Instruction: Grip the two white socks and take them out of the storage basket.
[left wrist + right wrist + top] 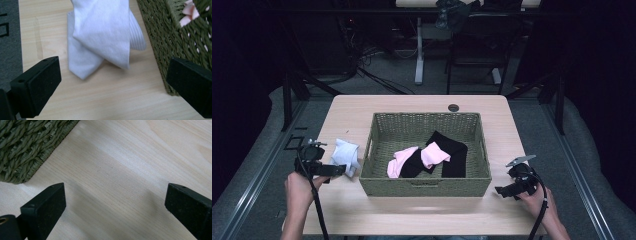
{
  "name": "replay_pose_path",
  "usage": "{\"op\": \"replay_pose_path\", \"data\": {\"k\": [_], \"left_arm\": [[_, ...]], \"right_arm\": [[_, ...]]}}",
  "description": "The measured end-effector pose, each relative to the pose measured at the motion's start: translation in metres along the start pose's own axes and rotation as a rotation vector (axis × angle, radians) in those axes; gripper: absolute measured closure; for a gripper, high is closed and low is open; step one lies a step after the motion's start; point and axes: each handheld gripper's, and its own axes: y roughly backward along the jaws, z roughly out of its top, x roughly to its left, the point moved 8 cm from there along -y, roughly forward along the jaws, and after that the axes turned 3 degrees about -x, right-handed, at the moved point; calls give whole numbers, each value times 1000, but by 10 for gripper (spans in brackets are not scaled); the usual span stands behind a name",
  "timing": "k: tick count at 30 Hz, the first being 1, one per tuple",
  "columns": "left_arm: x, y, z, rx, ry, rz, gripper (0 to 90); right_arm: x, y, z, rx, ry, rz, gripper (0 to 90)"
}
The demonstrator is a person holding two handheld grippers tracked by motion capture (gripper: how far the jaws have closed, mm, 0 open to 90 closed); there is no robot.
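Lying on the pale wood-grain table (347,210), a white sock (346,156) of soft knit, folded into a loose triangle with a ribbed cuff, sat just left of the olive woven basket (377,180). The left tongs (343,170), gripped in the person's left hand (301,187) with the forearm coming up from the near edge, pointed level toward the basket; their jaws stood released and wide, with nothing between the black, blocky pads. In the left gripper view the sock (100,37) lay just ahead of the jaws, centred between them but untouched, its far edge close to the basket wall (160,37). Inside the rectangular basket lay pink socks (422,156) and black socks (451,152), overlapping. The right tongs (501,191), held low in the right hand (537,202), angled toward the basket's near right corner, jaws likewise released over bare table.
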Motion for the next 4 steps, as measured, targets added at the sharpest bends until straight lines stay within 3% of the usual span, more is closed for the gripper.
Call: {"op": "replay_pose_path", "data": {"k": [4], "left_arm": [[-1, -3, -14, -8, 2, 12, 0]], "right_arm": [[-1, 0, -1, -1, 1, -6, 30]]}}
